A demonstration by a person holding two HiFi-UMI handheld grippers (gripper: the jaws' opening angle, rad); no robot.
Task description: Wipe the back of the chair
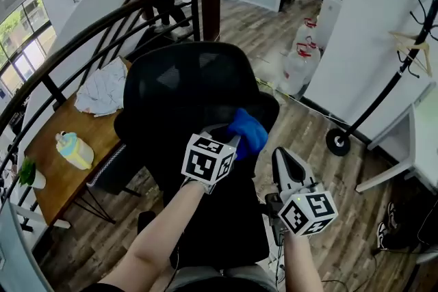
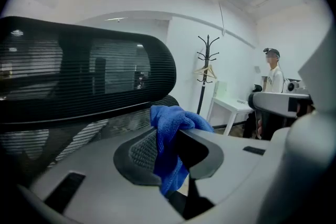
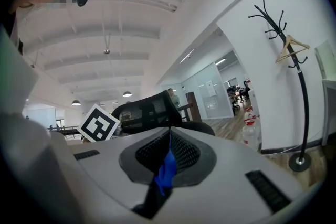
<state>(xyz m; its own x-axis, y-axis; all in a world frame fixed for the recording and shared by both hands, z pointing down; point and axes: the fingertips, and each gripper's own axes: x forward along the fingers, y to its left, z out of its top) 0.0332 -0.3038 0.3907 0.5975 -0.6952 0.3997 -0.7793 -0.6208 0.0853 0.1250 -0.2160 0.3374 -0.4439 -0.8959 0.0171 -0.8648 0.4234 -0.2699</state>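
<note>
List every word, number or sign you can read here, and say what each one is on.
No text can be read.
Left marker cube and right marker cube: black-and-white square patterns only, no letters or digits.
Water bottles: red labels, too small to read.
Sheet on the glass wall: too small to read.

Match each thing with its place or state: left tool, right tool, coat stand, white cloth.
1 left tool
2 right tool
3 coat stand
4 white cloth

A lies on the wooden table
B shut on a small blue scrap
C stands by the white wall
D shut on the blue cloth by the chair back

Pairs: 1-D, 2-B, 3-C, 4-A
</note>
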